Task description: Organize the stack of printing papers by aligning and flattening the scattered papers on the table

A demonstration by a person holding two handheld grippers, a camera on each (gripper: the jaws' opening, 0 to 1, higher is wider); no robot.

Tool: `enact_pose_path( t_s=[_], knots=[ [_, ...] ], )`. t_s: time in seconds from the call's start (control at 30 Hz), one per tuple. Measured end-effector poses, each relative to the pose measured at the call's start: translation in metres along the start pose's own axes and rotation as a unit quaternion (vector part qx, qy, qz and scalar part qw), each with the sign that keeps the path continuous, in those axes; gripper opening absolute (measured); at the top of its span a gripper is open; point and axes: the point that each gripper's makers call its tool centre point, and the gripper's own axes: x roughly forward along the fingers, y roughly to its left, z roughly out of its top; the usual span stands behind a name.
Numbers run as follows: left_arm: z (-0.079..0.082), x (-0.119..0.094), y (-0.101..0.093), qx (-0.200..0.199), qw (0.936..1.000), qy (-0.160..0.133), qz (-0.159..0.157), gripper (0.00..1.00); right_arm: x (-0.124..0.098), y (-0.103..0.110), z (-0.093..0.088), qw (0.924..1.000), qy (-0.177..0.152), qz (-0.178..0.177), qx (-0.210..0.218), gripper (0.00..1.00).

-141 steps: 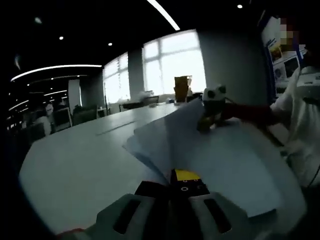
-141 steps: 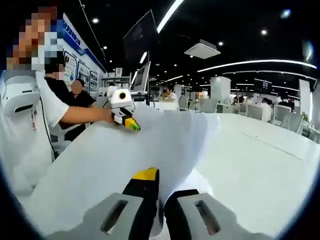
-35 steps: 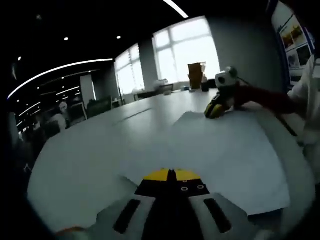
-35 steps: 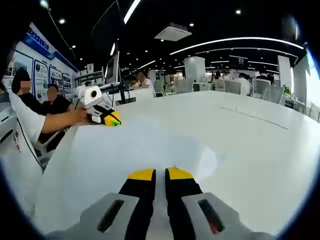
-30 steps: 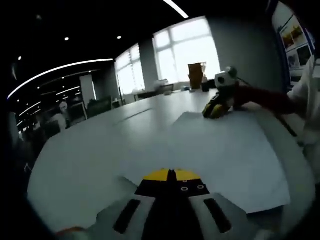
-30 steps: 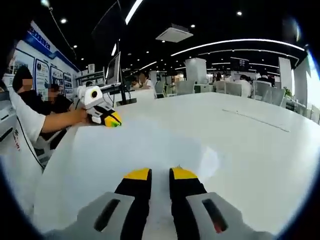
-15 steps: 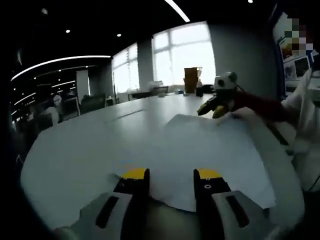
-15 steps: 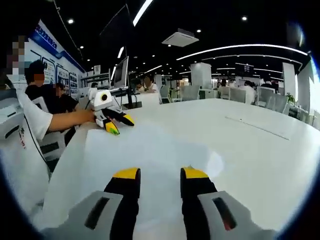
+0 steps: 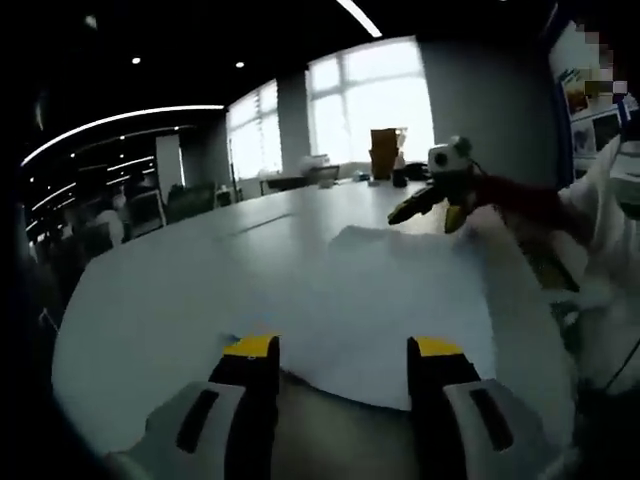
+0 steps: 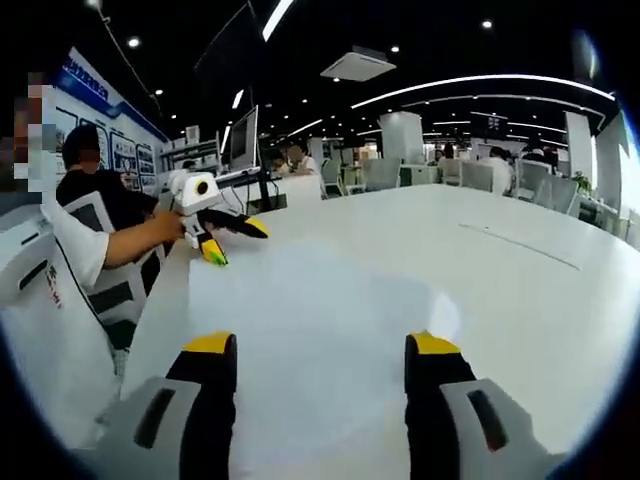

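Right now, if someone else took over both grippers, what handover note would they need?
Left gripper: open, holding nothing, jaws wide apart at one end of the papers.
Right gripper: open, holding nothing, at the opposite end of the papers; it shows in the left gripper view as well, jaws spread.
Papers: lying flat on the white table, near the edge by the person; they read as one sheet-shaped patch.
Done: papers look flattened and gathered.
Left: check whether the edges line up, which the views are too soft to show; square them if they do not.
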Motion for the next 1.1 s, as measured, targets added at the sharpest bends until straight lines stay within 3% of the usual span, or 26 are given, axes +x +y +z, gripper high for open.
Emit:
enact_pose_path(
  t_s=[0.07,0.27,0.4,0.7,1.1],
  knots=[
    [0.003,-0.006,-0.009,0.003,0.9999,-0.01,-0.005,0.56,-0.004,0.002,0.002,1.0,-0.006,-0.001,0.005,0.7],
    [-0.003,-0.018,-0.022,-0.004,1.0,0.008,0.001,0.66,-0.018,0.006,0.009,0.9994,-0.025,-0.02,0.014,0.83],
    [0.003,-0.026,-0.029,-0.044,0.999,-0.002,0.004,0.69,-0.025,0.005,0.006,0.999,-0.011,-0.042,0.015,0.9],
    [0.014,-0.042,-0.042,-0.068,0.9975,-0.018,0.002,0.81,-0.036,0.006,0.006,0.9979,-0.015,-0.057,0.027,0.9],
    [-0.003,-0.06,-0.066,-0.056,0.9984,0.012,-0.004,0.97,-0.053,0.016,-0.003,0.9968,-0.006,-0.075,0.028,0.9]
  ],
)
